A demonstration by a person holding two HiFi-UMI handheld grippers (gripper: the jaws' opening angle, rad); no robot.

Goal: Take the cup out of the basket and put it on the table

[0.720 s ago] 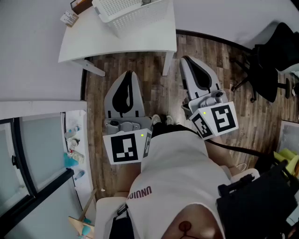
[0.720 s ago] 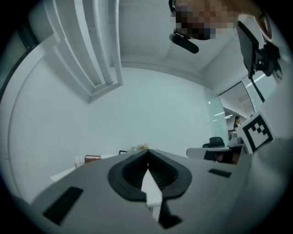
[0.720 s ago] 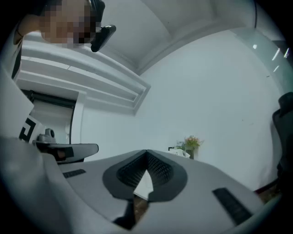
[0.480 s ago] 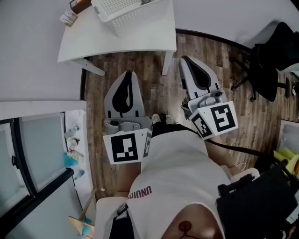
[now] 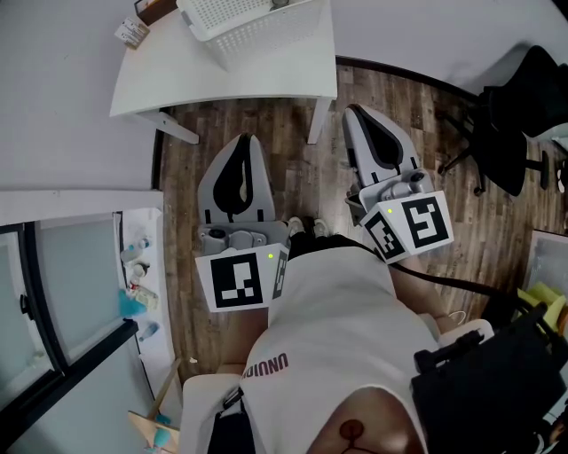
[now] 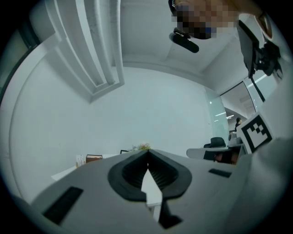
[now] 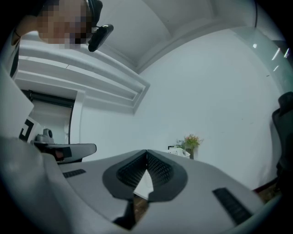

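The white mesh basket (image 5: 248,22) stands on the white table (image 5: 222,80) at the top of the head view; I cannot make out the cup inside it. Both grippers are held level near the person's body, over the wooden floor and short of the table. My left gripper (image 5: 243,140) has its jaws closed together with nothing between them, as the left gripper view also shows (image 6: 147,151). My right gripper (image 5: 352,112) points toward the table's near right corner, jaws likewise together and empty (image 7: 146,151). The basket (image 7: 179,153) shows small past the right jaws, beside a small plant (image 7: 191,142).
A brown box (image 5: 153,9) and a small carton (image 5: 131,34) lie on the table's far left. A black office chair (image 5: 510,115) stands at the right. A glass partition and a shelf with small items (image 5: 138,275) run along the left.
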